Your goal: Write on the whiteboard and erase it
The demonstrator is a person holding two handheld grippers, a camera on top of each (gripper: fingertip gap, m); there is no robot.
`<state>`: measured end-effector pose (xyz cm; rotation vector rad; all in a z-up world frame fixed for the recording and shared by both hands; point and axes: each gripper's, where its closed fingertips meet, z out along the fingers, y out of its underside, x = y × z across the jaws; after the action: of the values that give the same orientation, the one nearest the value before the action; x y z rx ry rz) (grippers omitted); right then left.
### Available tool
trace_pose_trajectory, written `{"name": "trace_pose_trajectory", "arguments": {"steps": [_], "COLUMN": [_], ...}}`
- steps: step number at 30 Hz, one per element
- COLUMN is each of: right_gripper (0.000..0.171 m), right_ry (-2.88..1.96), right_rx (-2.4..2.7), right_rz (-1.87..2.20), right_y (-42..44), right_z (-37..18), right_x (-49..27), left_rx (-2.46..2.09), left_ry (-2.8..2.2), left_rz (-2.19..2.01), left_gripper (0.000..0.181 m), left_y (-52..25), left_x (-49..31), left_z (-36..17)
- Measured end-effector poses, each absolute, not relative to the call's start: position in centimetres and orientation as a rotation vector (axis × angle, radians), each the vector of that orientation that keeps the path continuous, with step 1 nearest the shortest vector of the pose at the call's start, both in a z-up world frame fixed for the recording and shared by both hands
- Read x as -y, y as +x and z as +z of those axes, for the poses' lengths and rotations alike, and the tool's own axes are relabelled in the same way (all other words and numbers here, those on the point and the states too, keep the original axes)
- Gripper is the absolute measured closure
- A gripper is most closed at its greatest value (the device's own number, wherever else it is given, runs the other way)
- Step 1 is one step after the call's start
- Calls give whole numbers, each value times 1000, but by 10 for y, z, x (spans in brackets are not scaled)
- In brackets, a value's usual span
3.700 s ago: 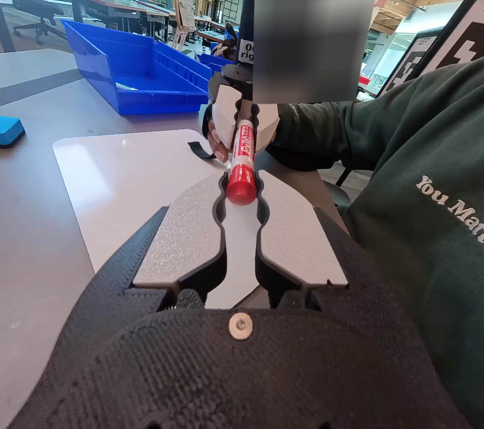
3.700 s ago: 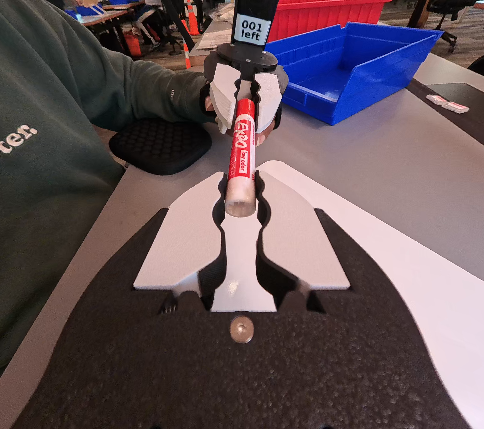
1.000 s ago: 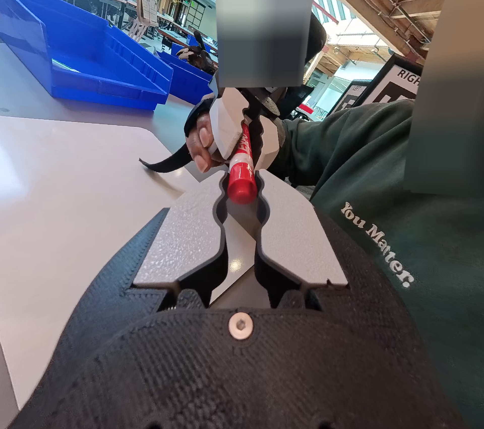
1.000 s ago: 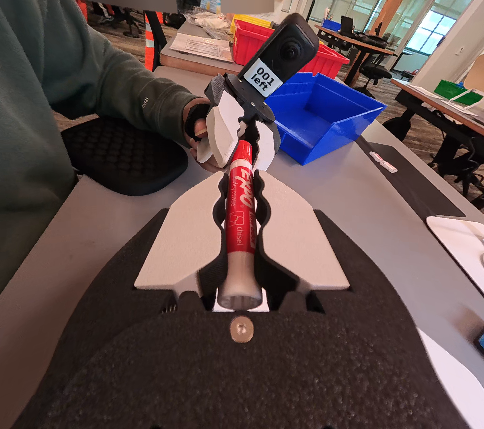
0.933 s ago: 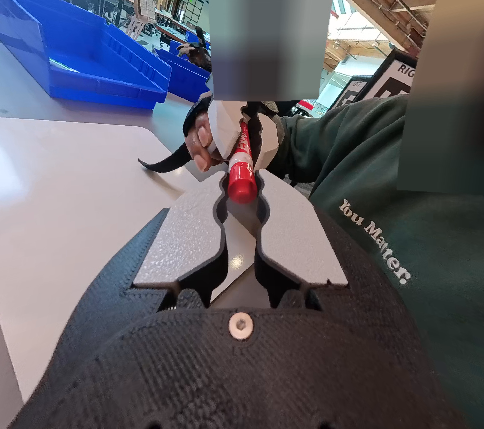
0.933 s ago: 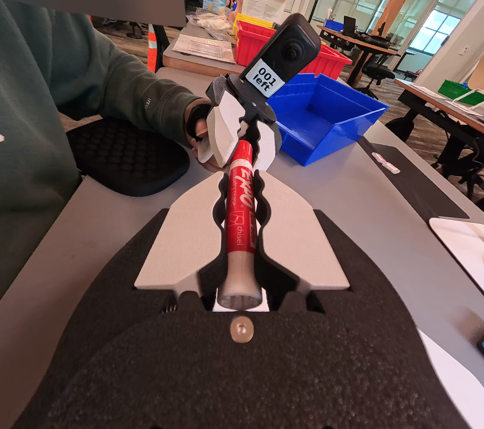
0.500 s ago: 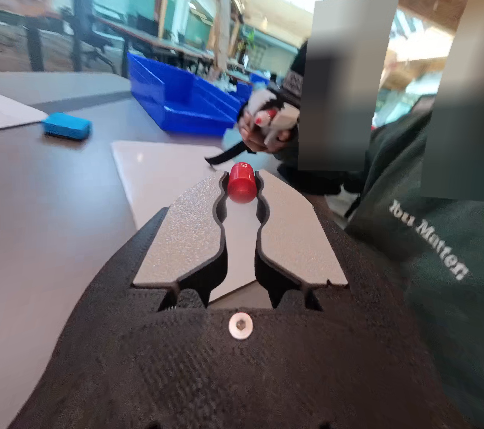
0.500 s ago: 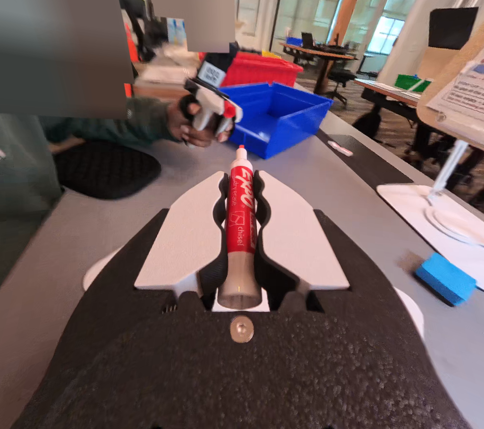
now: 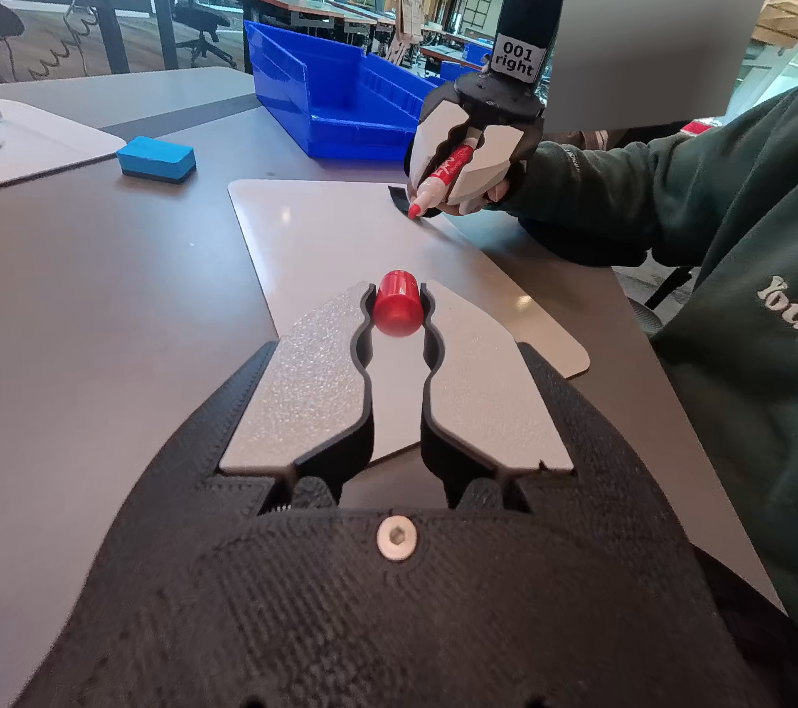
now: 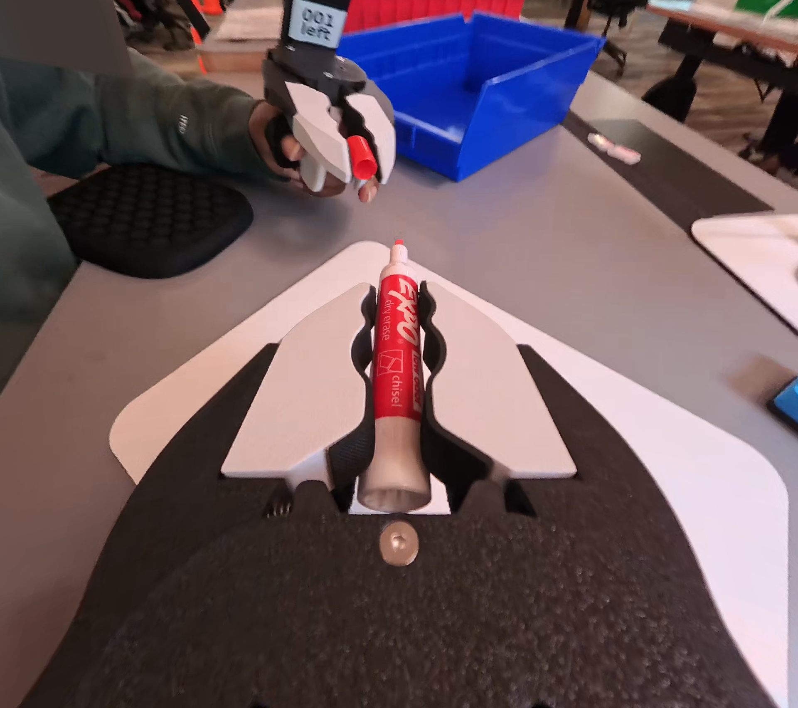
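Observation:
My left gripper (image 9: 396, 292) is shut on the red marker cap (image 9: 396, 309), held above the near part of the white board (image 9: 345, 238). It also shows in the right wrist view (image 10: 367, 173), with the cap (image 10: 362, 162) in it. My right gripper (image 10: 397, 287) is shut on the uncapped red marker (image 10: 397, 354), tip pointing at the board's far corner (image 10: 302, 298). In the left wrist view the right gripper (image 9: 436, 195) holds the marker (image 9: 440, 179) tip down, just at the board's far edge. The board bears no marks.
A blue eraser (image 9: 156, 159) lies on the grey table left of the board; it also shows in the right wrist view (image 10: 786, 402). A blue bin (image 9: 341, 113) stands behind the board. A second white board (image 9: 39, 143) lies at far left. A black chair seat (image 10: 147, 216) sits beside the table edge. The tips of one gripper are about 10 cm away from the tips of the other.
The cap has come off the marker: the grippers pulled apart, left keeping the cap, right the marker. The right gripper has tipped the marker's tip down to the board's far edge.

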<state>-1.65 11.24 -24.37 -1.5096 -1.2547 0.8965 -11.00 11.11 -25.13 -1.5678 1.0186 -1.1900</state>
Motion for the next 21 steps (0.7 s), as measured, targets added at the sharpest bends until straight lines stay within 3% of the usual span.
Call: {"name": "trace_pose_trajectory", "arguments": {"steps": [21], "right_gripper": [153], "right_ry": [-1917], "right_rx": [1848], "right_rz": [578], "right_y": [-59], "right_z": [-300], "right_x": [-102], "left_rx": [-1270], "left_ry": [-1493], "left_rz": [-789], "left_gripper": [162], "left_y": [-118], "left_x": [-100], "left_z": [-274]}}
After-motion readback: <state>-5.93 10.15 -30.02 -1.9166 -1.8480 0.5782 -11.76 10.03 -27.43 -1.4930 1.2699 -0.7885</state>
